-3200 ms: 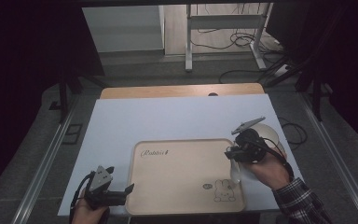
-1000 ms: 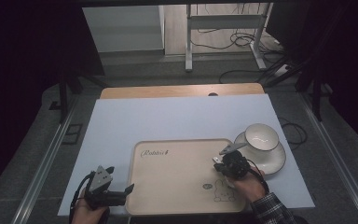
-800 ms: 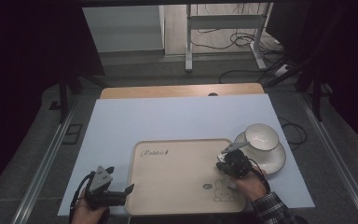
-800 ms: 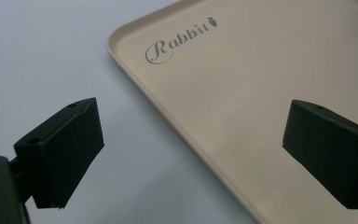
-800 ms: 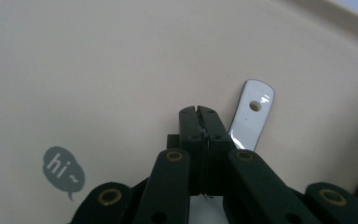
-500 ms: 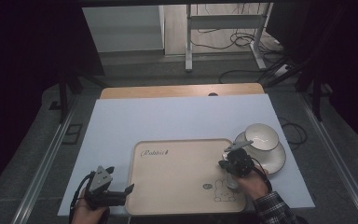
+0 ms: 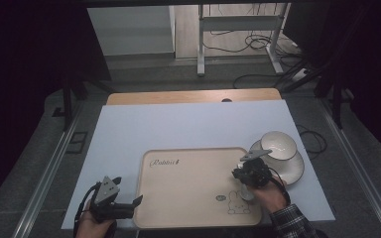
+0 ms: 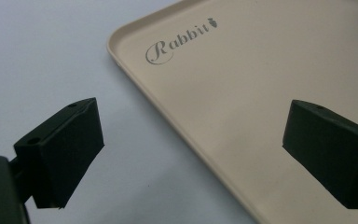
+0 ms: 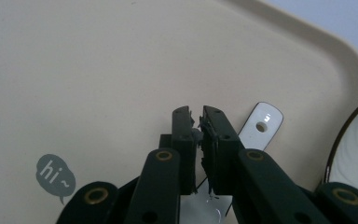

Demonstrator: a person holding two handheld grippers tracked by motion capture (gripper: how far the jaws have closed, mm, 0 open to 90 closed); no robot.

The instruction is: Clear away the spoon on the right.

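A beige tray (image 7: 188, 163) printed "Rabbit" lies on the white table. My right gripper (image 7: 245, 184) hovers low over the tray's right end by the rabbit drawing. Its jaws are pressed almost together, with nothing seen between them. A white spoon (image 9: 261, 123) lies on the tray (image 9: 98, 70) under those jaws (image 9: 196, 114), its holed handle poking out to the right. A white bowl (image 7: 278, 144) sits on a saucer (image 7: 292, 171) just right of the tray. My left gripper (image 7: 136, 203) stands open astride the tray's front-left edge (image 8: 135, 79), its jaws (image 8: 191, 154) wide apart.
A wooden board (image 7: 193, 95) borders the table's far edge. A metal rail (image 7: 54, 173) runs along the left side. Cables (image 7: 258, 47) and desk legs stand on the floor beyond. A "hi" speech bubble (image 9: 56, 175) is printed on the tray.
The right gripper came from over the bowl down to the tray's right end, then drifted slightly right. The left gripper has not moved.
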